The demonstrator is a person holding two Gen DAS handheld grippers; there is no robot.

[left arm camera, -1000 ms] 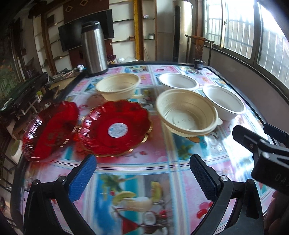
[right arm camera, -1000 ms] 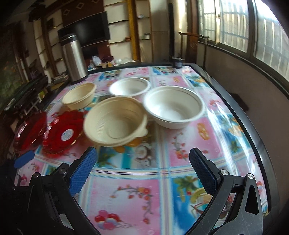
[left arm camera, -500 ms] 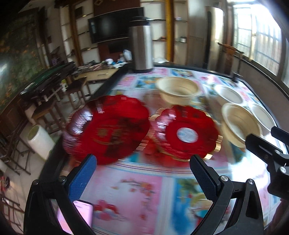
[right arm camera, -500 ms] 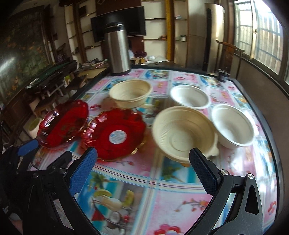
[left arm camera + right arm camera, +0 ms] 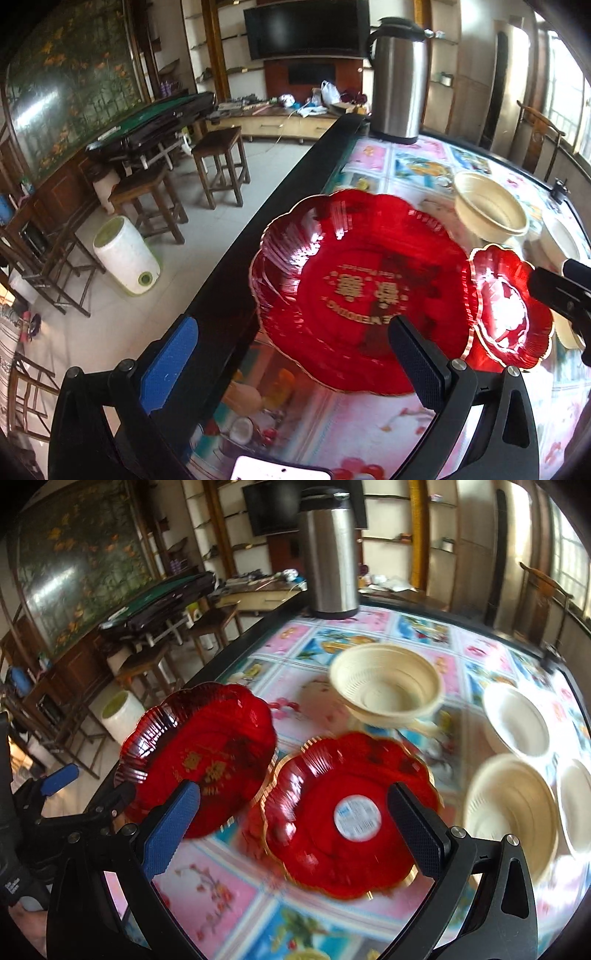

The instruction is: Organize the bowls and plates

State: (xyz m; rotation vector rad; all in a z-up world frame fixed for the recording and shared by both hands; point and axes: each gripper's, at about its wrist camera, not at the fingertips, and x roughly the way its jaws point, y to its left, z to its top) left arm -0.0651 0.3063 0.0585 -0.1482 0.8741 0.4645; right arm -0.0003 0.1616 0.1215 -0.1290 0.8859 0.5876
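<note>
1. A counter (image 5: 229, 893) with a dark rim and a bright pink-and-blue picture cloth fills both views; all the dishes sit on it
2. A tall steel thermos jug (image 5: 330, 554) stands upright at the far edge of the counter, well apart from the dishes
3. A large red plate (image 5: 362, 291) with a scalloped gold rim and gold lettering in its middle lies near the counter's left edge, its rim reaching out past that edge; in the left wrist view it sits just ahead of the left hand-held gripper (image 5: 295, 365), whose blue and black fingers are spread wide with nothing between them
4. A second red plate (image 5: 351, 812), also scalloped and gold-rimmed, carries a round white sticker at its centre; it lies just beside the first plate, to its right, and whether the rims touch cannot be told; the right hand-held gripper (image 5: 295, 834) hangs above and short of it, its fingers spread wide and empty
5. A ribbed cream bowl (image 5: 386, 688) stands beyond the red plates, toward the thermos jug
6. Another ribbed cream bowl (image 5: 511, 812), blurred, sits to the right of the stickered plate
7. Two plain white bowls lie at the right side: one farther back (image 5: 515, 720), one cut off by the frame edge (image 5: 576, 805)
8. Off the counter, on a tiled floor to the left, stand wooden stools (image 5: 221, 162) and a white plastic container (image 5: 125, 254)
</note>
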